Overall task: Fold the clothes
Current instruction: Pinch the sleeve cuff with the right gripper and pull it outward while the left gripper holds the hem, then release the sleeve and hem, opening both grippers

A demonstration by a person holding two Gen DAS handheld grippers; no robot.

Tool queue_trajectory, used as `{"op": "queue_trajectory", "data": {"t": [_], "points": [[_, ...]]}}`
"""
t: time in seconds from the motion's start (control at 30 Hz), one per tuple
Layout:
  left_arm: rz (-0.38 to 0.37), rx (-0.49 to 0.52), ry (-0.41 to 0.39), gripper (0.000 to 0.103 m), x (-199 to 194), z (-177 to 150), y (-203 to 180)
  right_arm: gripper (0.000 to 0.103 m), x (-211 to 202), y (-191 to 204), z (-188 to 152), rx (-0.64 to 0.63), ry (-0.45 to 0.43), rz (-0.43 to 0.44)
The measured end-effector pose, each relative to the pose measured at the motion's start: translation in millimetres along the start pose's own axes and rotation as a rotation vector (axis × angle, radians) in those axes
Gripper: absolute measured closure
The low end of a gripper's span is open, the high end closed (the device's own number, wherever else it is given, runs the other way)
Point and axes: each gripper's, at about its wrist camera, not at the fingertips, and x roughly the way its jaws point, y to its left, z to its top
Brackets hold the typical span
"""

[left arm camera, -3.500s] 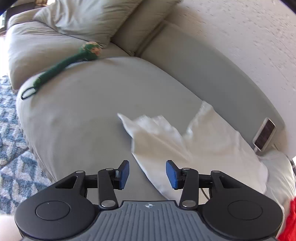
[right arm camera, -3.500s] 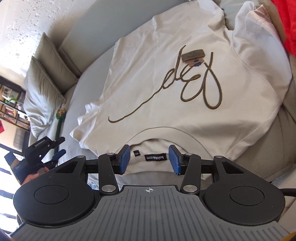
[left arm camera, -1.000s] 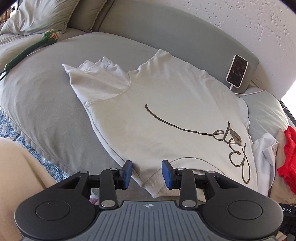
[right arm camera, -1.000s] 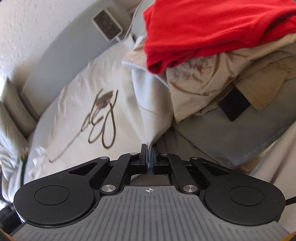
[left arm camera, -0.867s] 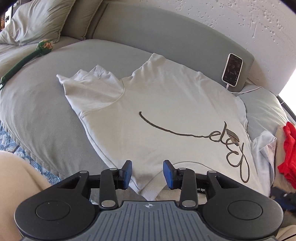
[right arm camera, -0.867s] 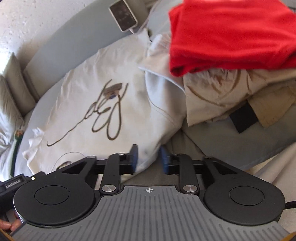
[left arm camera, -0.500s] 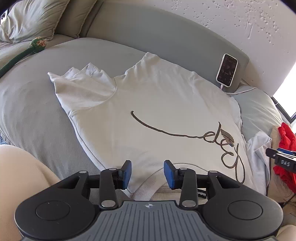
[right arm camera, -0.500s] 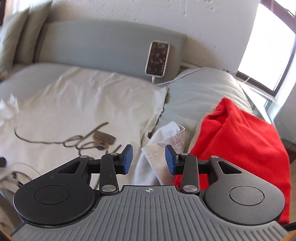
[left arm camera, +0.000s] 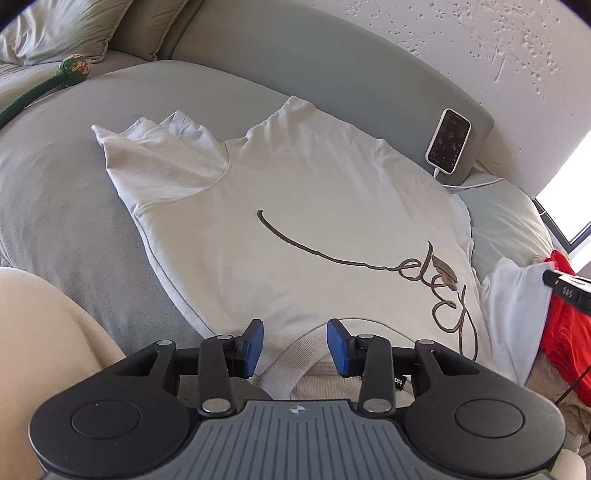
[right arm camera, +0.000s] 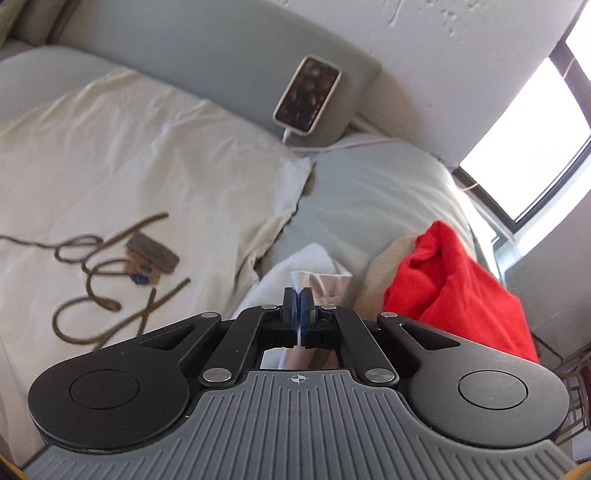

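A cream T-shirt (left arm camera: 295, 221) with brown script lies spread face up on the grey sofa (left arm camera: 55, 184). My left gripper (left arm camera: 295, 347) is open, its blue pads either side of the ribbed collar (left arm camera: 295, 365) at the near edge. In the right wrist view the same T-shirt (right arm camera: 129, 166) fills the left. Its right sleeve (right arm camera: 306, 262) lies bunched just ahead of my right gripper (right arm camera: 297, 295), which is shut with the sleeve's edge pinched between the pads. The right gripper (left arm camera: 569, 291) also shows at the far right of the left wrist view.
A red garment (right arm camera: 454, 288) sits on a beige one (right arm camera: 384, 266) at the right end of the sofa. A phone (right arm camera: 308, 94) on a cable leans against the backrest. A green toy (left arm camera: 70, 70) and a pillow (left arm camera: 55, 29) lie far left. A person's leg (left arm camera: 44, 350) is near left.
My right gripper was open half a second ago and has shut on the sleeve. The left gripper has stayed open and drifted slightly along the collar.
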Motion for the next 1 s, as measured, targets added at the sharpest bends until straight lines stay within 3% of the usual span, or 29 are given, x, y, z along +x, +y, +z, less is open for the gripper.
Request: {"op": "queue_trajectory", "data": {"t": [0.13,0.23,0.43,0.63,0.67,0.77,1.0], "points": [[-0.016,0.029,-0.023,0.066,-6.2,0.4,-3.1,0.102,-43.2,-29.6,14.8,0.141,-0.092,-0.001],[-0.026,0.071,-0.039,0.066,-9.5,-0.6,-7.5,0.102,-62.9,-58.4,7.8,0.270,-0.105,-0.020],[-0.072,0.147,-0.022,0.067,-12.6,-7.5,-20.7,0.102,-45.4,-105.0,-48.4,0.534,0.017,-0.062],[-0.105,0.217,0.009,0.066,-12.1,-15.6,-31.7,0.099,-21.3,-120.5,-76.5,0.703,0.096,0.002],[-0.104,0.223,0.011,0.066,-12.1,-16.3,-32.5,0.095,-25.2,-120.2,-75.0,0.695,0.088,0.003],[-0.103,0.220,0.016,0.066,-13.1,-15.1,-32.6,0.053,-36.8,-119.1,-70.6,0.669,0.063,0.007],[-0.093,0.212,0.037,0.066,-9.9,-10.0,-33.5,0.052,-67.4,-104.7,-55.4,0.613,-0.028,0.036]]}}
